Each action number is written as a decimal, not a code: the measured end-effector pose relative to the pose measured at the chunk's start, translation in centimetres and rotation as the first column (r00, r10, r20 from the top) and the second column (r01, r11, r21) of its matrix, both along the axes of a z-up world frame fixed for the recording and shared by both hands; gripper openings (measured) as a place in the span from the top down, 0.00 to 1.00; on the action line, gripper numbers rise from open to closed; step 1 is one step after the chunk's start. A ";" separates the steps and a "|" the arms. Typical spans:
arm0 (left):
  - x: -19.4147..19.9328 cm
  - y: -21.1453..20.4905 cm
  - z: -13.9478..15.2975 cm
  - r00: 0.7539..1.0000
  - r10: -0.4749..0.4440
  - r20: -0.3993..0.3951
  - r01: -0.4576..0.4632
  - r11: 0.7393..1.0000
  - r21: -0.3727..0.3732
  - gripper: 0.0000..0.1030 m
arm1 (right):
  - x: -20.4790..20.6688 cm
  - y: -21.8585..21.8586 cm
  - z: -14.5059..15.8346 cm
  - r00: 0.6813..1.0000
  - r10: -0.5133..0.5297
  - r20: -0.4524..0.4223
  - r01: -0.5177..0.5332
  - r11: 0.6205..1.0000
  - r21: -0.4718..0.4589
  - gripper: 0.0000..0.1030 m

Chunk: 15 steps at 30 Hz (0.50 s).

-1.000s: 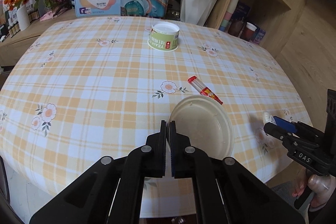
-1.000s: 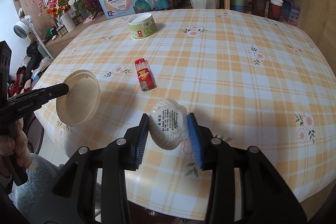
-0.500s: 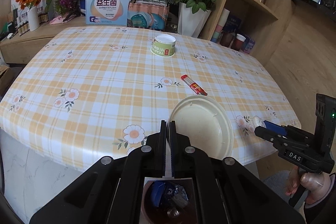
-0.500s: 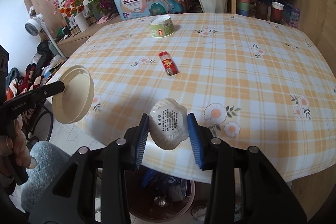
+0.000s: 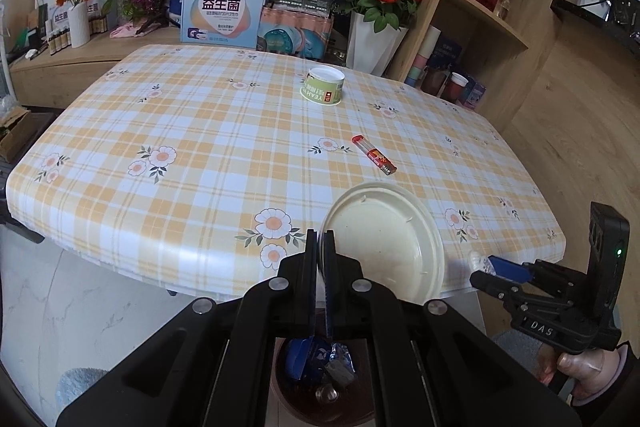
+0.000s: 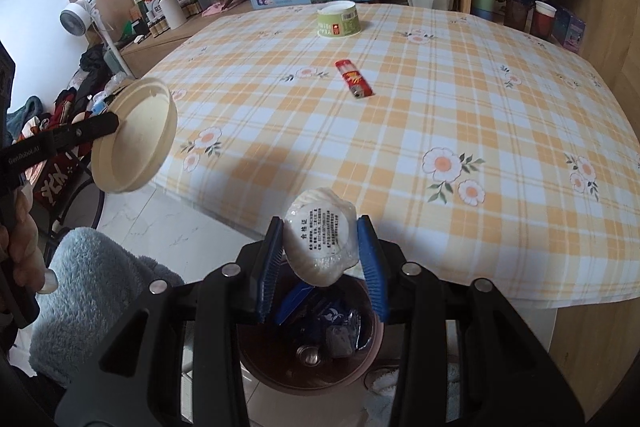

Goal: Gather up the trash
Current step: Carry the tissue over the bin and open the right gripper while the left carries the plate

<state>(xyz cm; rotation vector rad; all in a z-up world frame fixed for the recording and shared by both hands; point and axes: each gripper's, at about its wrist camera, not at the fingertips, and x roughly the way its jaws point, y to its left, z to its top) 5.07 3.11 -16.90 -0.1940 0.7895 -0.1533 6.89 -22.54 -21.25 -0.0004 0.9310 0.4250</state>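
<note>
My left gripper (image 5: 320, 247) is shut on the rim of a cream paper plate (image 5: 388, 243), held in the air off the table's near edge; the plate also shows in the right wrist view (image 6: 134, 139). My right gripper (image 6: 322, 243) is shut on a white plastic-wrapped packet (image 6: 322, 241) with a round printed label, held above a brown trash bin (image 6: 308, 351) on the floor. The bin (image 5: 320, 371) holds blue and silver wrappers. On the table lie a red lighter (image 5: 374, 159) (image 6: 354, 78) and a green paper cup (image 5: 323, 91) (image 6: 338, 19).
The table has a yellow plaid floral cloth (image 5: 200, 155). Boxes and flower vases (image 5: 372, 39) stand behind it. Wooden shelves (image 5: 492, 11) with cups rise at the right. A fluffy blue stool (image 6: 92, 291) and a clutter pile sit at left beside a fan (image 6: 80, 19).
Both grippers have pulled back from the table and off its edge with plate and packet. The trash bin has come into view below them.
</note>
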 end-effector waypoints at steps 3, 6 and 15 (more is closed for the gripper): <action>-0.2 0.1 0.1 1.000 0.003 0.002 -0.003 1.000 -0.004 0.97 | -0.4 0.3 -0.8 1.000 0.011 -0.028 -0.011 1.000 -0.005 0.61; -0.3 0.2 0.2 1.000 0.005 0.005 -0.005 1.000 -0.006 0.97 | -0.7 0.4 -1.2 0.999 0.015 -0.046 -0.015 1.000 -0.002 0.61; -0.8 0.1 0.0 1.000 0.000 -0.005 0.000 1.000 -0.004 0.97 | -1.0 0.9 -0.9 0.999 0.018 -0.036 -0.019 1.000 -0.006 0.42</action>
